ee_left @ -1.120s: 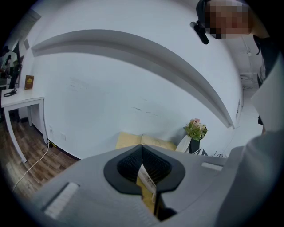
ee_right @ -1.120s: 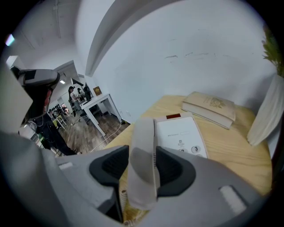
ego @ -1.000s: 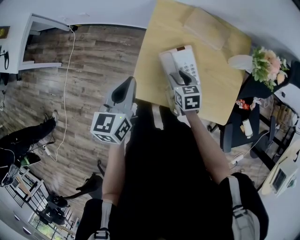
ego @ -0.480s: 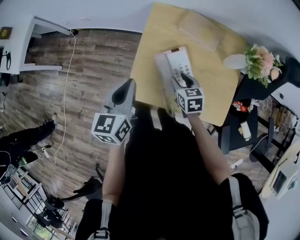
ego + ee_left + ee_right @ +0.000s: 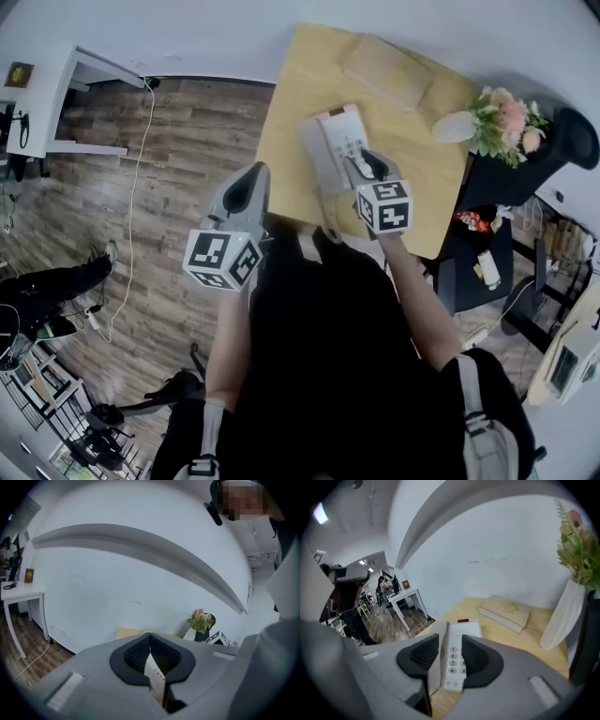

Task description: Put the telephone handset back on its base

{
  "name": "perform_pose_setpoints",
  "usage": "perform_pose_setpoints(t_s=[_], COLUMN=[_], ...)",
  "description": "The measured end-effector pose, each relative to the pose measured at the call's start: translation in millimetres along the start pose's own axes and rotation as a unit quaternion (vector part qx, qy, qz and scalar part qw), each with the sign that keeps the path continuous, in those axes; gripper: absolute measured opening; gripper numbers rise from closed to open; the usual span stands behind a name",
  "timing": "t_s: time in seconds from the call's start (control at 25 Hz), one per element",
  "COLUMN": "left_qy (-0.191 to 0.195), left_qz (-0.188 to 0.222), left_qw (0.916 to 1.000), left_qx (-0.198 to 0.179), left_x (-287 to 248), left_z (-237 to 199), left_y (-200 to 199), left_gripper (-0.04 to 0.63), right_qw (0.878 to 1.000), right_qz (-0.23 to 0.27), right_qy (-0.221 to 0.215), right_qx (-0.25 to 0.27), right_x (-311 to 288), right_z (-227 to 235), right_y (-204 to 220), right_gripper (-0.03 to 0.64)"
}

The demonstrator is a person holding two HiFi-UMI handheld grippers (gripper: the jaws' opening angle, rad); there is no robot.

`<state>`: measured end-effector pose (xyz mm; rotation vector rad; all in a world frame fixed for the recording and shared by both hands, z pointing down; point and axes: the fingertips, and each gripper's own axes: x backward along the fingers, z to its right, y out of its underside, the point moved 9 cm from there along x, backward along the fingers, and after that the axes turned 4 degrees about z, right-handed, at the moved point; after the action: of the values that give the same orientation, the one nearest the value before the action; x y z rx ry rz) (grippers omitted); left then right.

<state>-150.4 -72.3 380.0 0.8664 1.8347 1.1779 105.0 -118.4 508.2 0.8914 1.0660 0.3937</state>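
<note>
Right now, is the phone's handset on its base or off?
On: the handset lies along the base, in place beside the keypad.

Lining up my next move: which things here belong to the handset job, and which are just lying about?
Job: telephone base; handset, along its left side; right gripper, jaws closing above them, pads touching neither.
Lying about: book; vase of flowers; left gripper, shut, off to the side.
</note>
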Motion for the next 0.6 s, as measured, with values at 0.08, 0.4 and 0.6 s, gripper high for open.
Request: perform_pose_setpoints(t_s=[0.08, 0.4, 0.6], left_qy=[0.003, 0.019, 0.030], left_qz=[0.006, 0.026, 0.039], left_qw=[1.0000, 0.9992, 0.9983], left_qx=[-0.005, -0.021, -0.031], left_x=[-0.9, -8.8, -15.0], left_z=[5.1, 20.6, 30.6], left_y=[-3.5, -20.3, -32.2], left_gripper=[0.011, 0.011, 0.011], right_qw=[1.000, 0.997, 0.993], right_qz=[0.011, 0.069, 0.111], right_qy=[0.001, -0.002, -0.012], right_qx=[0.005, 0.026, 0.034], right_x=[8.0, 39.9, 61.0], right_z=[3.3, 11.4, 12.5], right_y=[-6.9, -46.3, -74.3], right_gripper=[0.150, 0.124, 0.101])
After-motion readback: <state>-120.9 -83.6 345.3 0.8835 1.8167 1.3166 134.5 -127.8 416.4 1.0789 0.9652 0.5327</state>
